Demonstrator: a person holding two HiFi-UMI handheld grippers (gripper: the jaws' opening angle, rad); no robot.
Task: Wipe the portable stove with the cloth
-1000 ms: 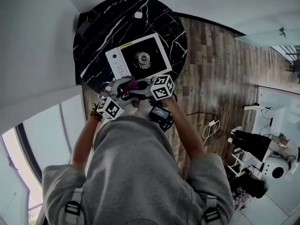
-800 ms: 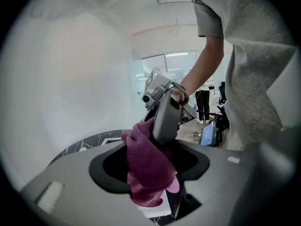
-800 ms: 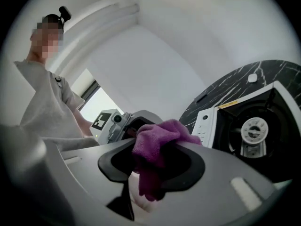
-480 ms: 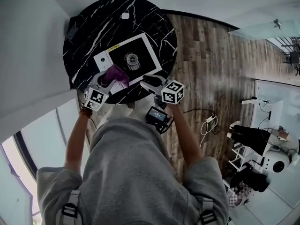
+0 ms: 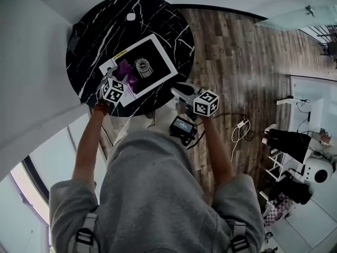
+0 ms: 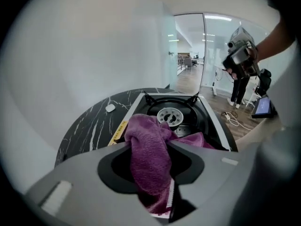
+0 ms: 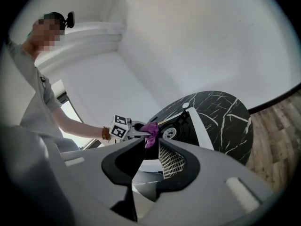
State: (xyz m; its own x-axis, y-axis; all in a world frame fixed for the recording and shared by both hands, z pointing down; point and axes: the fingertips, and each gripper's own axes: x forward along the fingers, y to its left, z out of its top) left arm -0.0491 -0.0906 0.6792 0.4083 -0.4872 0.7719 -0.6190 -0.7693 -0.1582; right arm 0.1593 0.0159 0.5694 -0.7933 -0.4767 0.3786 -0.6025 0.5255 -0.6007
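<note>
Filling the upper left of the head view, a round black marble table (image 5: 89,36) carries the portable stove (image 5: 157,51) (white casing, black top) near the person's edge. The left gripper (image 5: 122,79) hangs over the stove's near-left corner, its jaws closing on the purple cloth (image 6: 146,149), which bunches just beside the burner (image 5: 141,66). The right gripper (image 5: 178,91) is just off the table's rim, jaws closing with nothing between them. A small white object (image 5: 130,17) lies near the table's far edge.

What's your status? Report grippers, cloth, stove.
Left gripper closing on purple cloth, over the stove edge. Right gripper empty, jaws closing, beside the table edge. Nothing else on the stove.
</note>
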